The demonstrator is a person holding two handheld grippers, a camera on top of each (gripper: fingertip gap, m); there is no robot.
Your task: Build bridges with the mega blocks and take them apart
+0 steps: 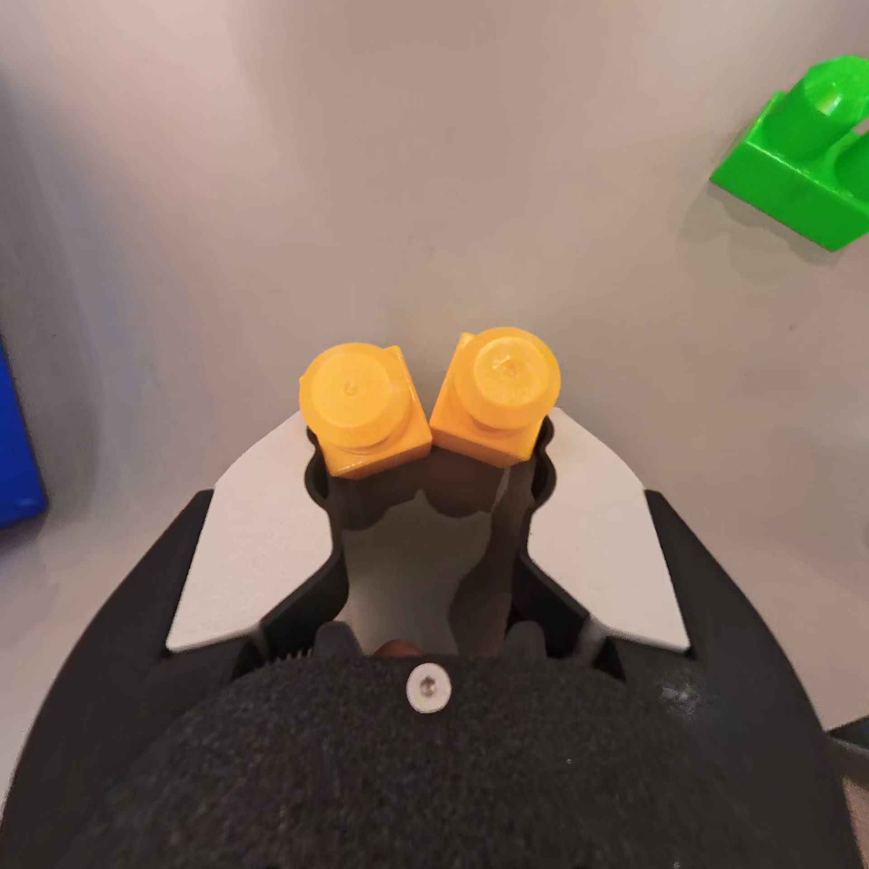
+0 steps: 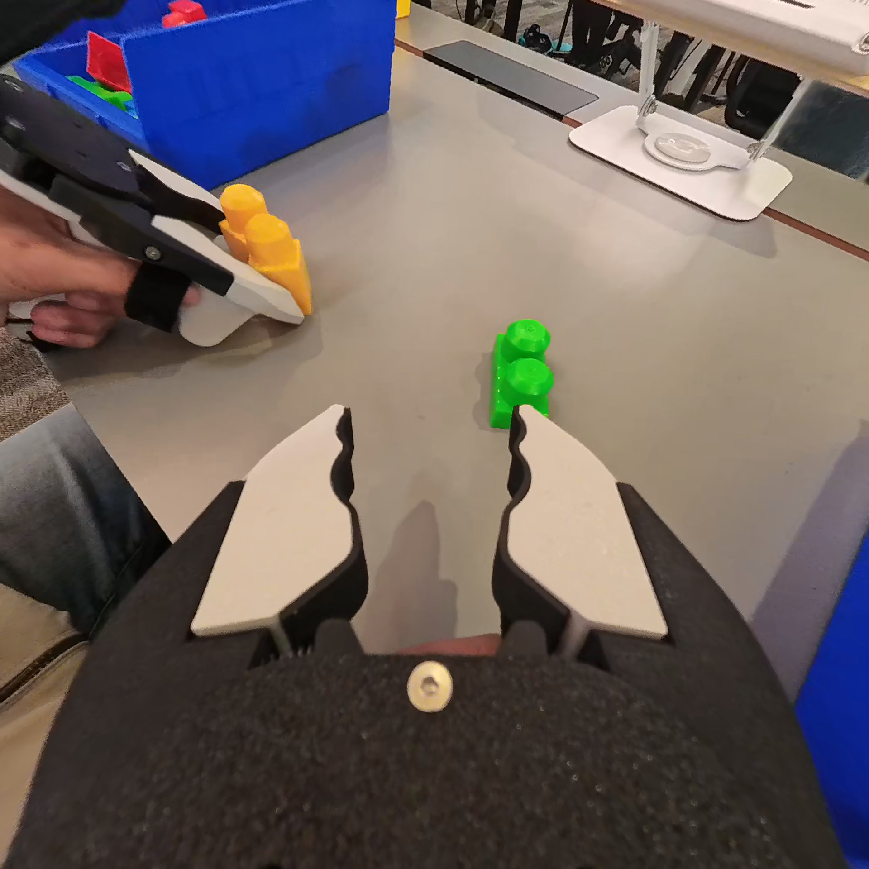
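Note:
My left gripper is shut on a yellow arch block; its two studs point toward the camera and its lower edge rests on the grey table. The same gripper and yellow block show at the left of the right wrist view. A green two-stud block lies on the table right of centre; it also shows at the right edge of the left wrist view. My right gripper is open and empty, hovering just short of the green block, whose near end is beside my right fingertip.
A blue bin with red and green blocks stands at the back left; its edge shows in the left wrist view. A white stand sits at the back right by the table edge. A person's hand holds the left gripper.

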